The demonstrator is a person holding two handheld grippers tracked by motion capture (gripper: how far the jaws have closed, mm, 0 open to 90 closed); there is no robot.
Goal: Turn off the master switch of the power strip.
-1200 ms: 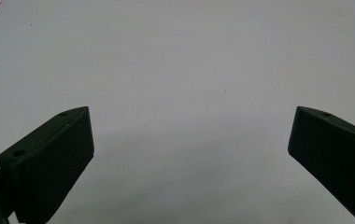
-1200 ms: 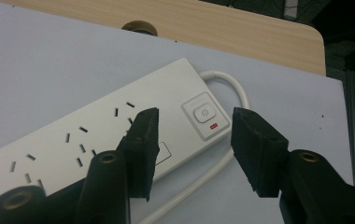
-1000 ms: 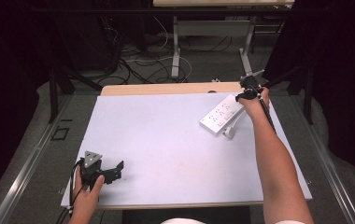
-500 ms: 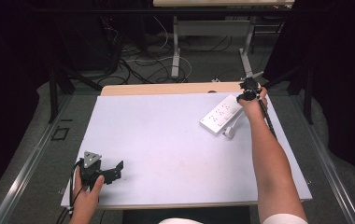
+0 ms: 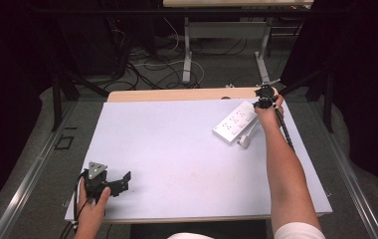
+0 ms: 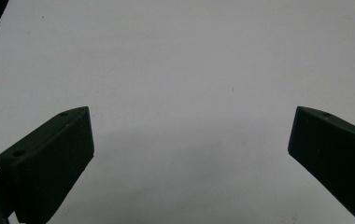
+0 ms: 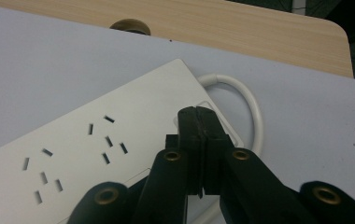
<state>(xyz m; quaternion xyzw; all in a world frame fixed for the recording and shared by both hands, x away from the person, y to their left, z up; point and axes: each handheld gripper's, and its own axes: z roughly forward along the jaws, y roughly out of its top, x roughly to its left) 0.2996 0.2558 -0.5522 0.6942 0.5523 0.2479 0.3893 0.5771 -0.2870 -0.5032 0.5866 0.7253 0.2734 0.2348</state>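
A white power strip (image 5: pixel 234 122) lies slanted at the table's far right, its sockets facing up (image 7: pixel 96 140). My right gripper (image 5: pixel 262 101) hovers at the strip's far end. Its jaws have just been closing and now meet with nothing between them, the tip (image 7: pixel 197 112) over the strip's switch end. The strip's white cord (image 7: pixel 252 102) loops out beside that end. My left gripper (image 5: pixel 123 182) rests near the front left edge of the table, jaws wide apart (image 6: pixel 192 140) over bare white surface.
The white table top (image 5: pixel 177 139) has a wooden strip (image 5: pixel 177 94) along its far edge with a round cable hole (image 7: pixel 130 25). The strip's plug end (image 5: pixel 243 141) lies just in front of it. Cables and table legs sit on the floor beyond.
The right hand has dipped slightly toward the far end of the power strip. The left gripper has kept still.
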